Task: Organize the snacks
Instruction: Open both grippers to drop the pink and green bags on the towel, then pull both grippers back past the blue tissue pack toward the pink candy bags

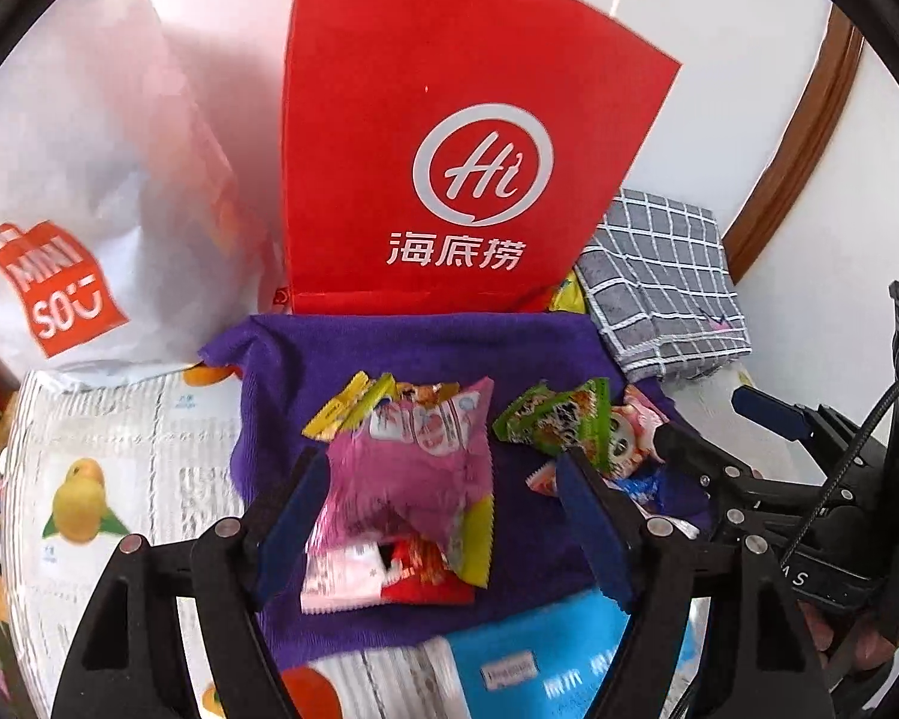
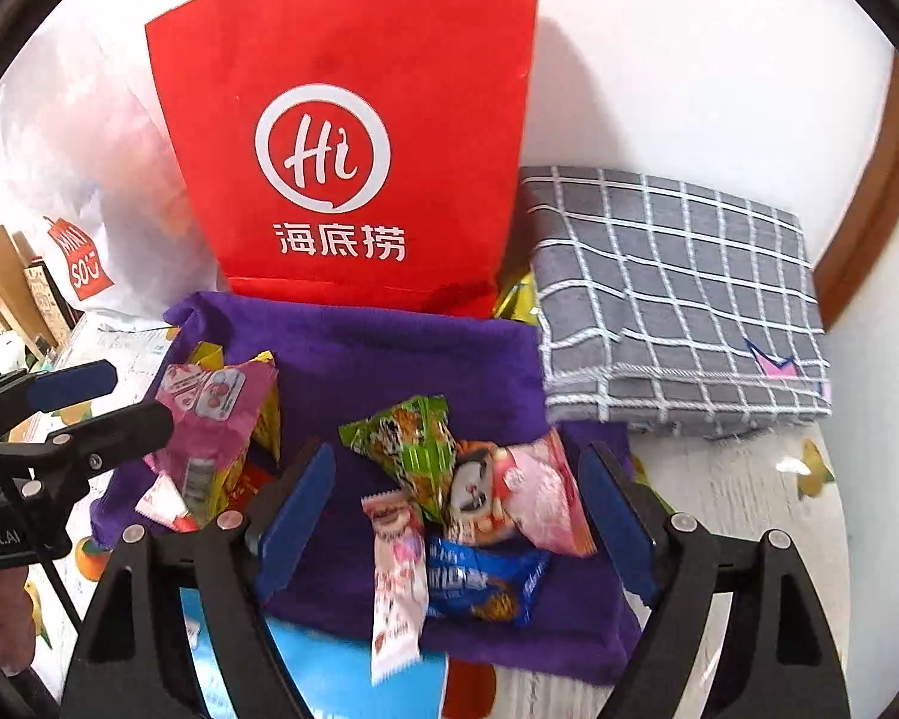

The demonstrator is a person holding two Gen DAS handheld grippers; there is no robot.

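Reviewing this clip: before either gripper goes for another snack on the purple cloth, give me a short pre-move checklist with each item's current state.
1. Left gripper jaws open, holding nothing: ok; pink packet lies between them, unpinched.
2. Right gripper jaws open, holding nothing: ok.
3. Snacks lie on the purple cloth: ok.
4. Green packet free to lift alone: not ok, it overlaps the pink cartoon packet.
5. Red paper bag upright: ok.
6. Bag's opening clear: cannot tell, out of view.
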